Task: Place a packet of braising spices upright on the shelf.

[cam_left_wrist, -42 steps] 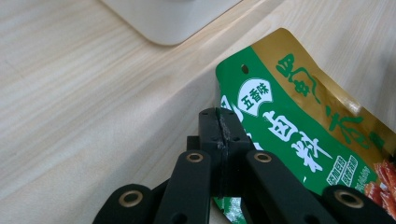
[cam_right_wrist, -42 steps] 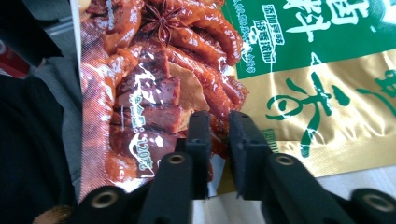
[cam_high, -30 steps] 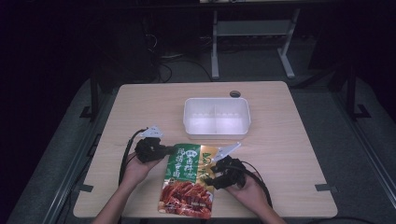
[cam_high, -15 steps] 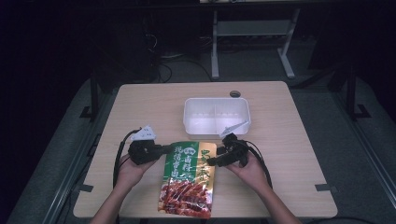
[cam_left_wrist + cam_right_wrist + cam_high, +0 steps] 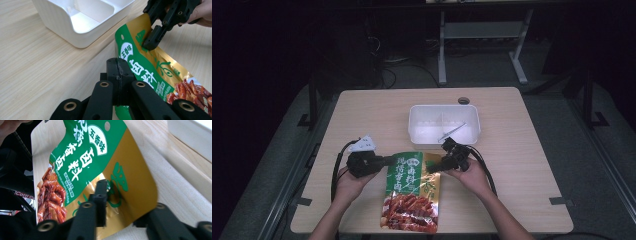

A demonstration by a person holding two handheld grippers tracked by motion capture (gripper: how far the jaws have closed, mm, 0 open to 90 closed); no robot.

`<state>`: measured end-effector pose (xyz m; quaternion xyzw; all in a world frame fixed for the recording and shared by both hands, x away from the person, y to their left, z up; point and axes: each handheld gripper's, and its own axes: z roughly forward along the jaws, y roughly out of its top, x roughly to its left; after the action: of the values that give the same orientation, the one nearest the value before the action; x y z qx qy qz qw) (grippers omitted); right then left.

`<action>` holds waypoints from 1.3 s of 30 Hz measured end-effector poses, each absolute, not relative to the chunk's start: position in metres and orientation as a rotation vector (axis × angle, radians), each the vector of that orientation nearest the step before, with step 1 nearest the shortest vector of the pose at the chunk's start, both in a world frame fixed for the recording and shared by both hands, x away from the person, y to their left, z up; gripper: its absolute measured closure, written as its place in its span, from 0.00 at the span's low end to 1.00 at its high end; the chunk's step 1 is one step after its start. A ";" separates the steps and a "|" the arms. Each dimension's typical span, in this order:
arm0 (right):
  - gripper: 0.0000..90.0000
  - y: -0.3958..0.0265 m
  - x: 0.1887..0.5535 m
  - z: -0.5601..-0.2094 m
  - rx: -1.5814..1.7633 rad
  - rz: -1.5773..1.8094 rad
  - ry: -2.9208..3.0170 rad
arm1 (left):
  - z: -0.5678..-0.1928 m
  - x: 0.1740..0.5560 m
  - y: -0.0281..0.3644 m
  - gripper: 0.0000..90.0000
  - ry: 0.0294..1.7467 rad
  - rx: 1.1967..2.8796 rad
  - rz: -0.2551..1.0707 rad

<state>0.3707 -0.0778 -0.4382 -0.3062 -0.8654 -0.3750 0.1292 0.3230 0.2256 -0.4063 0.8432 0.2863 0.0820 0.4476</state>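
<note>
High view: wooden table (image 5: 522, 165) amid dark room.

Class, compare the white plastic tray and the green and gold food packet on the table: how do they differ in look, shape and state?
The tray is plain white; the packet is green and gold with printed writing and a food photo. The tray is a stiff open box with walls and a divider; the packet is a thin, flexible pouch. The tray stands free on the table; the packet is pinched at its upper edge by the left gripper and right gripper. Both rest on the wooden table.
</note>
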 end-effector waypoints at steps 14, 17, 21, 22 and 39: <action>0.99 -0.071 0.364 -0.423 -0.828 -1.052 -2.584 | -0.416 0.323 0.238 0.89 0.766 2.114 0.225; 1.00 -0.073 0.362 -0.421 -0.825 -1.045 -2.594 | -0.418 0.323 0.242 0.84 0.783 2.124 0.232; 1.00 -0.075 0.360 -0.417 -0.837 -1.031 -2.614 | -0.419 0.323 0.246 0.81 0.787 2.142 0.256; 1.00 -0.076 0.360 -0.417 -0.840 -1.029 -2.616 | -0.420 0.323 0.247 0.80 0.790 2.145 0.261; 1.00 -0.096 0.350 -0.388 -0.852 -1.150 -2.608 | -0.429 0.311 0.272 0.62 0.849 2.193 0.295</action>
<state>0.3497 -0.0959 -0.3884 -0.2853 -0.8736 -0.3853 0.0832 0.3105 0.2716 -0.4289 0.8572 0.3318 0.1152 0.3766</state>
